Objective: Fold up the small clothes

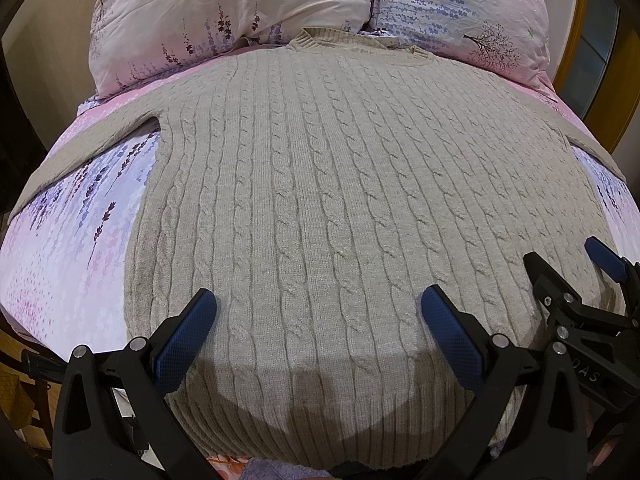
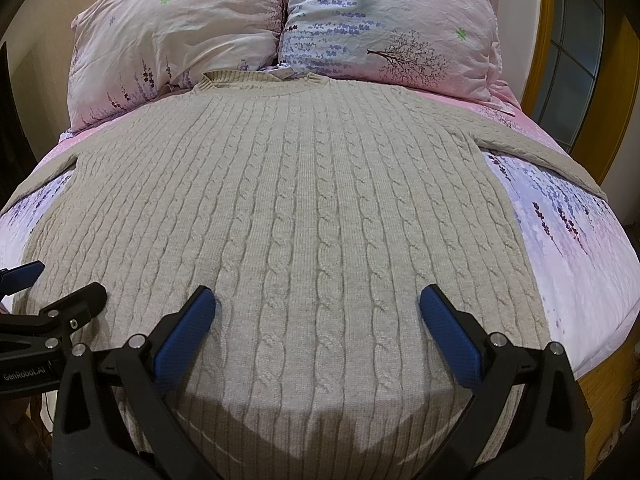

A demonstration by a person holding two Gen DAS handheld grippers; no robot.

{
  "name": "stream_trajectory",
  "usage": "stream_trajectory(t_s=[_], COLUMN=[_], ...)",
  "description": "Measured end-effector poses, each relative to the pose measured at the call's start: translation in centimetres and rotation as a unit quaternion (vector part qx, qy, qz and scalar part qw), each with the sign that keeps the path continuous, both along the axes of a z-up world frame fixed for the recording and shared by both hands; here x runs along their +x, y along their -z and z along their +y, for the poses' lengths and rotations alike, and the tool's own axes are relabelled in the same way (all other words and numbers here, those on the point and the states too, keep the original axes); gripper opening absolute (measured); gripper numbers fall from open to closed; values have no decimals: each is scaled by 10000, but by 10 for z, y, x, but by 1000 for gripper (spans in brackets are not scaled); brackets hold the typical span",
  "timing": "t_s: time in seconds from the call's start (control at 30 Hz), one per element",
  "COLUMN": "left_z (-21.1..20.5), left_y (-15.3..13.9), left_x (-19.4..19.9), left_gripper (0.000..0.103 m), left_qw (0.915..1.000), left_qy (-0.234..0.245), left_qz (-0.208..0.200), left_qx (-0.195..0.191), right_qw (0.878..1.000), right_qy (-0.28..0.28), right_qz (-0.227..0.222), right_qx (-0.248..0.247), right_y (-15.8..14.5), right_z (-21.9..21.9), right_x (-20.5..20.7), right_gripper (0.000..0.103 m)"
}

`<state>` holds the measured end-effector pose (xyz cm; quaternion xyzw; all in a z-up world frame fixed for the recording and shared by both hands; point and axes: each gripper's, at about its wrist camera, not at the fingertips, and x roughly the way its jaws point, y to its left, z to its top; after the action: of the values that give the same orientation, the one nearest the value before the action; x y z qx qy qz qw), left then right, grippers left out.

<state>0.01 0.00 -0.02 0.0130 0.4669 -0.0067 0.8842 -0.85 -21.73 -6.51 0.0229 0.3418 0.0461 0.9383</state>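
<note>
A beige cable-knit sweater (image 1: 320, 184) lies flat and spread out on the bed, collar toward the pillows, hem toward me, sleeves stretched out to both sides. It also fills the right wrist view (image 2: 304, 216). My left gripper (image 1: 318, 320) is open and empty, hovering over the hem, left of centre. My right gripper (image 2: 318, 316) is open and empty over the hem, right of centre. The right gripper shows at the right edge of the left wrist view (image 1: 568, 272), and the left gripper at the left edge of the right wrist view (image 2: 60, 284).
The bed has a pink and lavender floral sheet (image 1: 72, 216). Two matching pillows (image 1: 224, 12) (image 1: 464, 12) lie against the head of the bed behind the collar. A yellow wooden frame (image 2: 540, 40) stands on the right. The bed's near edge drops off below the hem.
</note>
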Motion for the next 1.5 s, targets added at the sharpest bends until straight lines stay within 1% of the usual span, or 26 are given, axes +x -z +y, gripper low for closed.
stream_trajectory(t_s=[0.13,0.3,0.47,0.53,0.8,0.9,1.0,1.03,1.07,1.1,1.13,1.17,1.2,1.23,1.27,1.3,1.33,1.37,1.4,1.47,1.5], left_z=[0,0,-1,-1,-1,-1,1,2,3,5,6,8,10,11,12,14,16,19,21,26,26], left_y=[0,0,-1,0,-1,-3,-8,-10,-12,-14,-15,-16,-16,-16,-17,-17,-18,-18,-18,-20,-21], left_x=[0,-1,0,2,6,13,23,26,31,36,40,47,52,57,62,68,73,77,81,84,85], left_gripper=[102,102,102,102,102,102,102,102,102,102,102,102,102,102,102,102,102,102,102,102,102], left_qw=[10000,10000,10000,10000,9996,9994,9996,9995,9994,9993,9994,9995,9995,9995,9995,9991,9984,9971,9955,9898,9883], left_qy=[2,9,30,44,184,272,238,206,192,190,183,173,176,190,216,261,301,336,375,449,443], left_qz=[-1,17,61,58,188,217,9,-83,-172,-211,-218,-230,-230,-233,-243,-272,-302,-345,-400,-583,-638], left_qx=[-1,0,13,19,38,37,154,214,240,225,203,146,101,37,-51,-205,-383,-588,-773,-1221,-1316], right_qw=[10000,9999,9998,9996,9980,9970,9965,9963,9959,9939,9911,9868,9806,9726,9660,9557,9476,9387,9279,9011,8944], right_qy=[-16,-75,-194,-249,-633,-774,-723,-516,-348,-9,207,433,709,972,1167,1490,1701,1895,2092,2471,2541], right_qz=[30,134,41,68,-35,31,28,-40,-87,-145,-160,-162,-122,-66,-31,53,133,210,284,426,433], right_qx=[-10,-34,-59,-73,-47,15,429,688,829,1096,1303,1550,1823,2109,2306,2536,2700,2871,3075,3539,3655], right_y=[-1,1,3,3,5,4,-1,-9,-14,-21,-24,-27,-29,-28,-26,-21,-17,-13,-6,11,15], right_z=[3,1,1,2,-3,-7,-27,-48,-62,-89,-108,-130,-154,-179,-198,-223,-240,-255,-269,-300,-307], right_x=[-2,5,3,4,7,13,23,31,37,47,53,61,70,80,88,98,106,114,119,128,130], right_gripper=[101,101,101,101,101,101,101,101,101,100,98,94,88,86,80,72,68,62,58,53,47])
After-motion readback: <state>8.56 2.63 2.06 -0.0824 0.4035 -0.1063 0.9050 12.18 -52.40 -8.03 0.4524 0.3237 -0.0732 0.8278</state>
